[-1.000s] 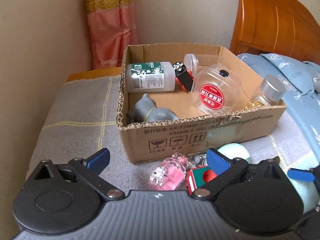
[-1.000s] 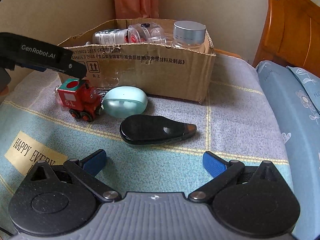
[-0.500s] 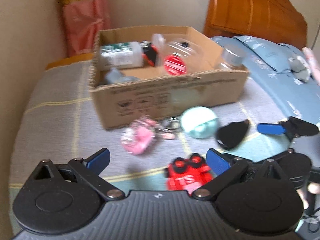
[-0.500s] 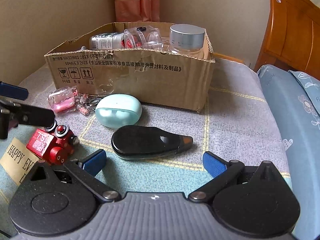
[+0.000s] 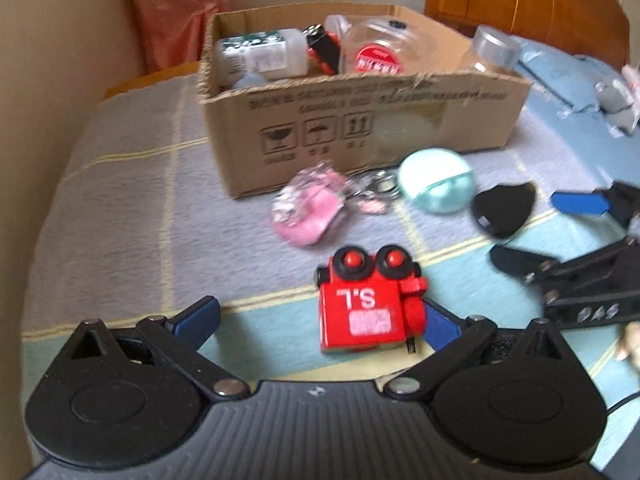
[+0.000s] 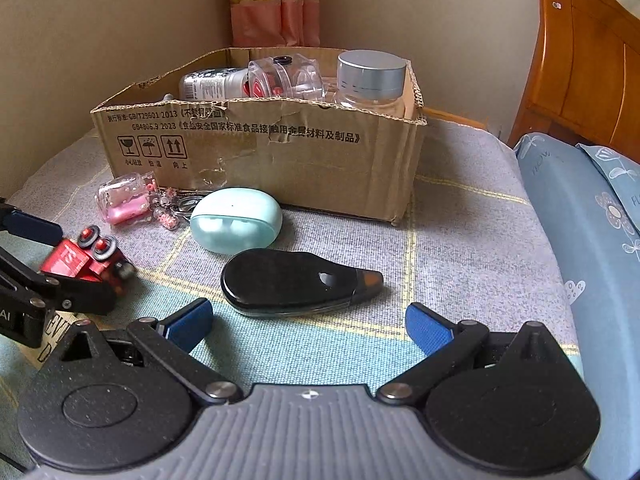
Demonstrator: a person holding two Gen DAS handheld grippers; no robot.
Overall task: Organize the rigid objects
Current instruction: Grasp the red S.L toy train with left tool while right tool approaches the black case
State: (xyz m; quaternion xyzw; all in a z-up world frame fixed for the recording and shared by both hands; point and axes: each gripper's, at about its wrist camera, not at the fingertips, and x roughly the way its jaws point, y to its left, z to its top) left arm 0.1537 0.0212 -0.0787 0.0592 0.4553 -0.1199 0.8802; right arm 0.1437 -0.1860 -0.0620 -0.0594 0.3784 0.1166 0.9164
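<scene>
The left gripper (image 5: pixel 318 318) has its jaws spread wide, and the red toy train (image 5: pixel 370 305) lies tipped on its side between the blue pads, wheels toward twelve o'clock. The train sits hard against the right pad; whether they touch cannot be told. The left pad stands well clear of it. From the right wrist camera the same left gripper (image 6: pixel 60 264) shows at nine o'clock, with the train (image 6: pixel 86 258) low on the bedspread (image 6: pixel 460 248) between its fingers.

The right gripper (image 6: pixel 309 325) is also wide open and holds nothing. A black teardrop-shaped case (image 6: pixel 296 282) lies just beyond the pads at twelve o'clock, not touching them. A mint-green oval case (image 6: pixel 236 220) rests just beside the black one at eleven o'clock, close to the front wall of the cardboard box (image 6: pixel 280 152). At ten o'clock a clear pink keychain charm (image 6: pixel 126 202) lies near the box's front wall.

The cardboard box is open at the top and stands on the bedspread. Inside it, in the right wrist view, a glass jar with a silver lid (image 6: pixel 372 76) stands upright at the right end. A clear plastic container with a red label (image 6: pixel 286 76) lies on its side in the middle. A white bottle (image 6: pixel 210 82) lies on its side toward the left. The left wrist view also shows a small red-and-black object (image 5: pixel 324 48) between the bottle and the clear container, too blurred to identify.
</scene>
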